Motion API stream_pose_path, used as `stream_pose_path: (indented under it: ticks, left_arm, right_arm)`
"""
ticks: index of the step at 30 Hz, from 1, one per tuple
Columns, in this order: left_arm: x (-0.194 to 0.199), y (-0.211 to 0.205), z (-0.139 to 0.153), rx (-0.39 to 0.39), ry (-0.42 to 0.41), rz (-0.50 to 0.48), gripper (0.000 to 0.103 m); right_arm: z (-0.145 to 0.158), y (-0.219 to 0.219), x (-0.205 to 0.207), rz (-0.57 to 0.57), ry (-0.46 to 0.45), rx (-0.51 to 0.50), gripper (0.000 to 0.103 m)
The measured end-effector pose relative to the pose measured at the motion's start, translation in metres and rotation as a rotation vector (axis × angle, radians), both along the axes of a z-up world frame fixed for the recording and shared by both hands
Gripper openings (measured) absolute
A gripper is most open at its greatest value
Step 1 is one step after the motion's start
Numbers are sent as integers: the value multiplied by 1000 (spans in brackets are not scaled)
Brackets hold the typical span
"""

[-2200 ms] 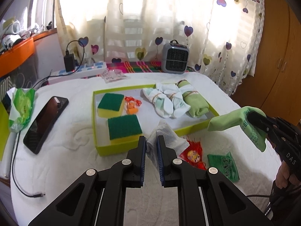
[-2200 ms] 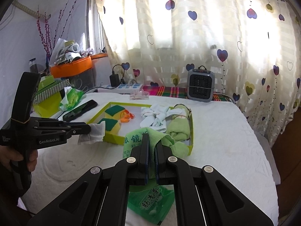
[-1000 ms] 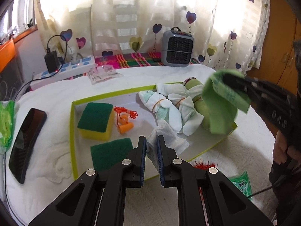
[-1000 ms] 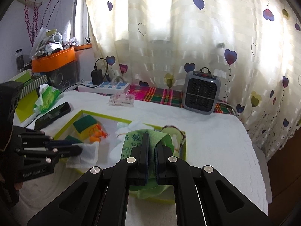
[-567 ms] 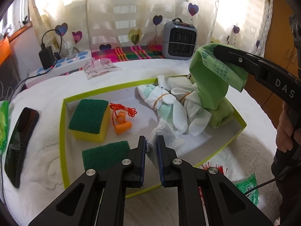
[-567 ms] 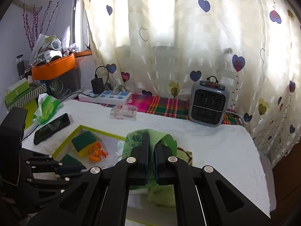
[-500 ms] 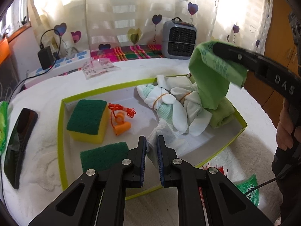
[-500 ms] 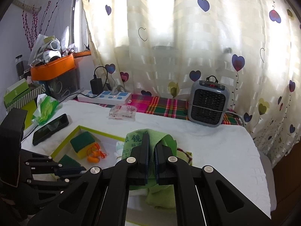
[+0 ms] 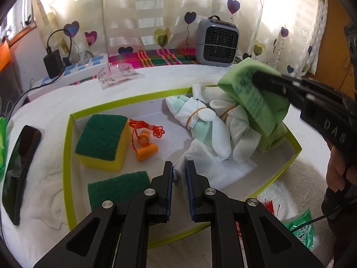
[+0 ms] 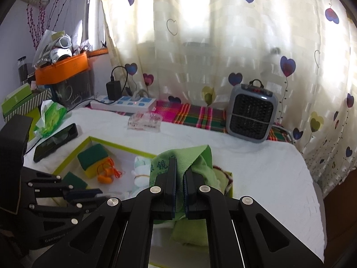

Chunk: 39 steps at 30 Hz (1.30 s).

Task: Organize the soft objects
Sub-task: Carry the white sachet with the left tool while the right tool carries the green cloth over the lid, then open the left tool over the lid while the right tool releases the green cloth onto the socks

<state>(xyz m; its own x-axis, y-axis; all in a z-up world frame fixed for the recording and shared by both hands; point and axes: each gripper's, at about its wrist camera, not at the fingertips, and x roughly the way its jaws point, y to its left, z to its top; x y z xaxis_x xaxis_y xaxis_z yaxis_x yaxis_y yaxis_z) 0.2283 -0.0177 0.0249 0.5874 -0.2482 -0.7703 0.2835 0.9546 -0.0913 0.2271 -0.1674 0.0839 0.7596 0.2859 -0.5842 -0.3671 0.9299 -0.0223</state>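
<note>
A shallow green-edged tray (image 9: 67, 147) lies on the white bed. My left gripper (image 9: 179, 167) is shut on a white cloth (image 9: 200, 154) that rests on the tray floor at its near side. My right gripper (image 10: 179, 169) is shut on a green cloth (image 10: 196, 156) with printed characters, hanging over the tray's right end. From the left wrist view that green cloth (image 9: 252, 93) hangs above a rolled green towel (image 9: 274, 138). Beside the towel lie white sock bundles (image 9: 209, 122) tied with rubber bands.
In the tray are a yellow-green sponge (image 9: 102, 138), a flat green scouring pad (image 9: 118, 187) and orange earplugs (image 9: 145, 138) on a cord. A phone (image 9: 20, 163) lies to the left, a green packet (image 9: 301, 225) at the right. A heater (image 9: 217, 42) and power strip (image 9: 73, 73) stand behind.
Both grippers have come forward over the tray. The white cloth has sunk onto the tray floor, and the green cloth now hangs over the rolled towel at the right end.
</note>
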Motion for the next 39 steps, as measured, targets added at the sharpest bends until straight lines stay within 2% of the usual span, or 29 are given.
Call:
stream_pose_path:
  ticks: [6,25,29,39]
  left_arm:
    - [-1,-1,-1,4,4,0,11]
    - [-1,0,-2,-10,15,7,15]
    - [-1,1,-2,-13,14,8,23]
    - [-5,2,-1,-2,9,16,32]
  right_arm:
    - [-14,1,-2,6,45,-34,5]
    - [-26,-7,-4,-5,137,-23,5]
    - [-26,-7,-6,-7,143,-26,5]
    - [-25,-11,-10,-26,143,-13,7]
